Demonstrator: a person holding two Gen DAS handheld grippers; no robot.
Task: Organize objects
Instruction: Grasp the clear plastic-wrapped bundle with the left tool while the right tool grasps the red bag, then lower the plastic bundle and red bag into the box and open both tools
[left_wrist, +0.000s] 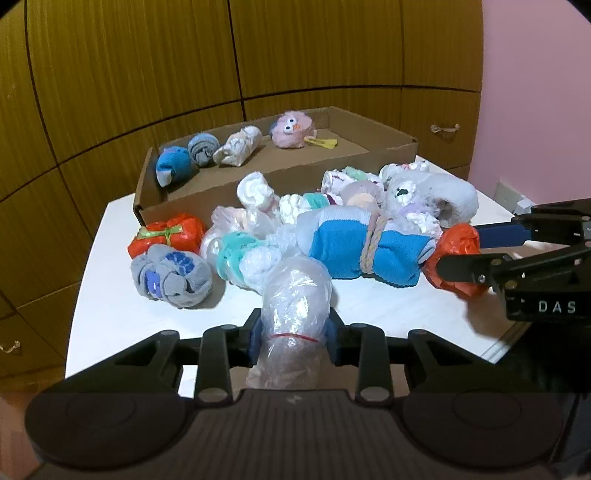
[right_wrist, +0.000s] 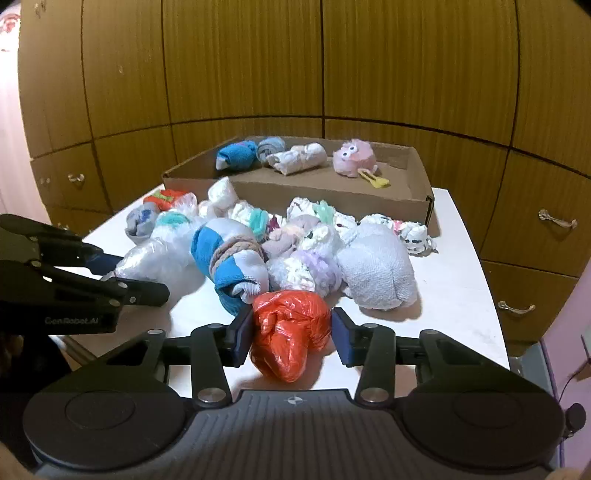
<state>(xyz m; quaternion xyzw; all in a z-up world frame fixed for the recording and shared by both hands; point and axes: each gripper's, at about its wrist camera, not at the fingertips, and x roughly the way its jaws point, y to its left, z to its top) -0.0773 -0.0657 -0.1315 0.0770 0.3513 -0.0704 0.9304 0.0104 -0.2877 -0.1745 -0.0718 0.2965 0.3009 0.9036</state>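
Crinkly clear plastic bundle (left_wrist: 293, 317) pinched at banded neck by left gripper (left_wrist: 293, 341); orange plastic bundle (right_wrist: 288, 334) between right gripper's (right_wrist: 291, 338) spread fingers (right_wrist: 242, 338). Light, soft, slippery; best squeezed mid-body.

A counter (right_wrist: 461, 295) carries a heap of rolled socks (right_wrist: 295, 243) near its middle, with a cardboard tray (right_wrist: 417, 206) behind the heap at the far edge. In the tray four bundles (right_wrist: 291, 157) lie in a row along its back wall (a small clip (right_wrist: 375, 179) lies just before the rightmost). At the heap's near edge, a plastic-wrapped bundle (left_wrist: 293, 295) lies to the left and a knotted bag (right_wrist: 290, 334) to the right, a tied sock roll (right_wrist: 231, 267) between them.
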